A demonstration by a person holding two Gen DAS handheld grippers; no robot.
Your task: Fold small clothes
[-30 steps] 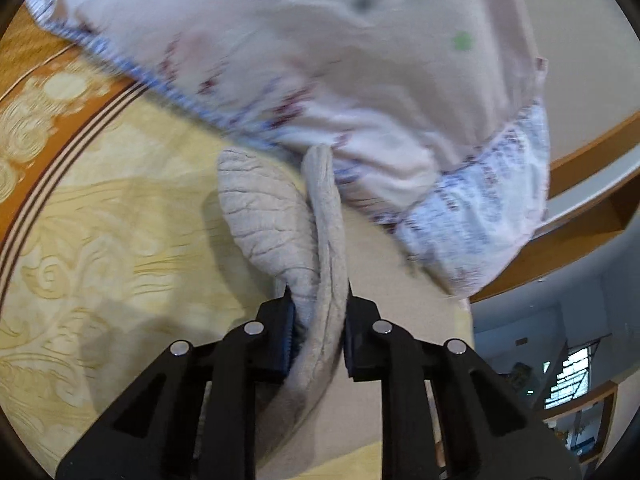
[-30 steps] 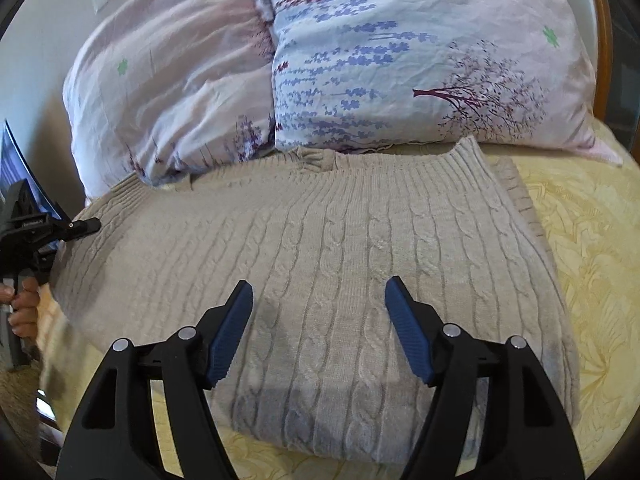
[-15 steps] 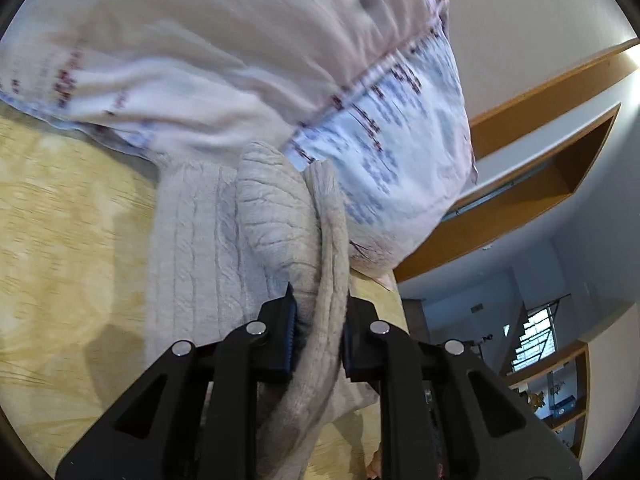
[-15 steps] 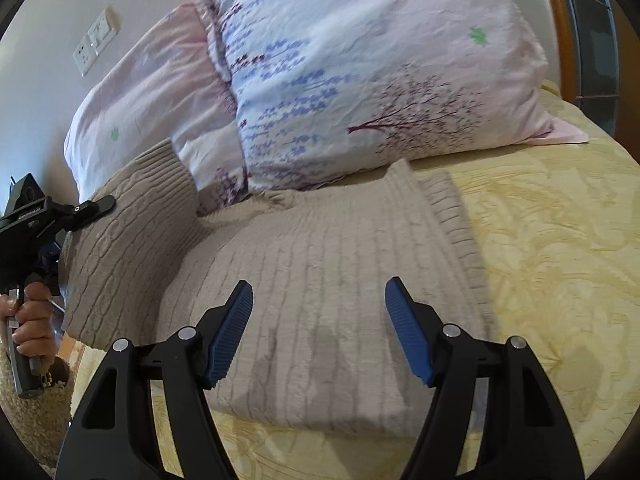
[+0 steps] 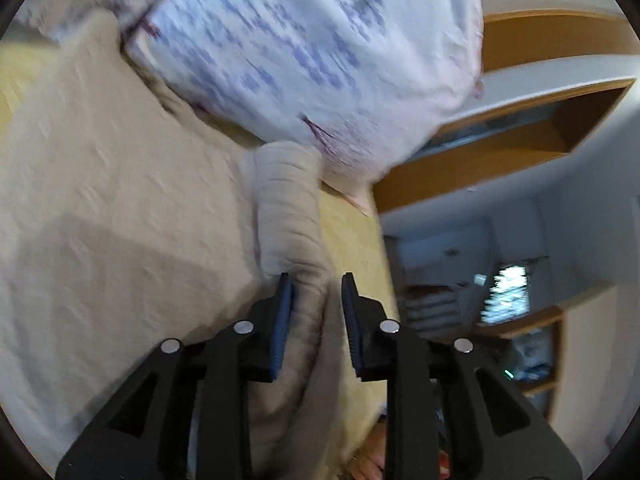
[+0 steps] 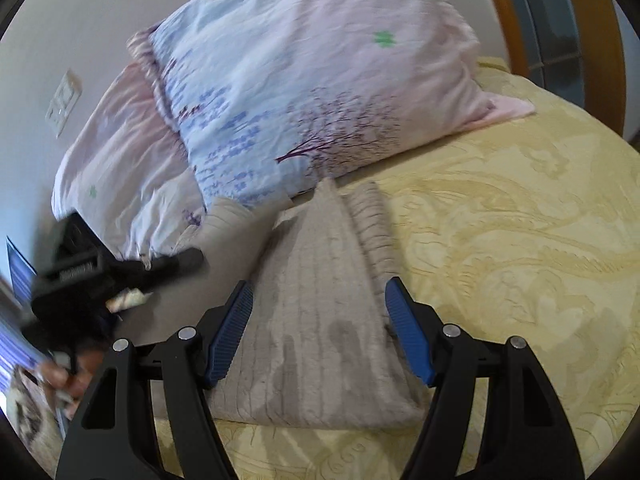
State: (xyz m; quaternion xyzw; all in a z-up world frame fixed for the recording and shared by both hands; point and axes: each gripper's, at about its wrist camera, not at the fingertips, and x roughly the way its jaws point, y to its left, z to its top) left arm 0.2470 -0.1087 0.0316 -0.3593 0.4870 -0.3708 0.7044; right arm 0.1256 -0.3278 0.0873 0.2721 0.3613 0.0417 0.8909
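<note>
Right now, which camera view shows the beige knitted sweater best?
The right wrist view: the beige knitted sweater lies folded on the bedspread, outline visible. The left wrist view shows only blurred knit and the fold between the opening left gripper.

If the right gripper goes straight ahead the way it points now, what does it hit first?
Most likely the folded beige sweater lying on the yellow bedspread. The right gripper points down at it with open jaws; the pillow sits farther back.
</note>
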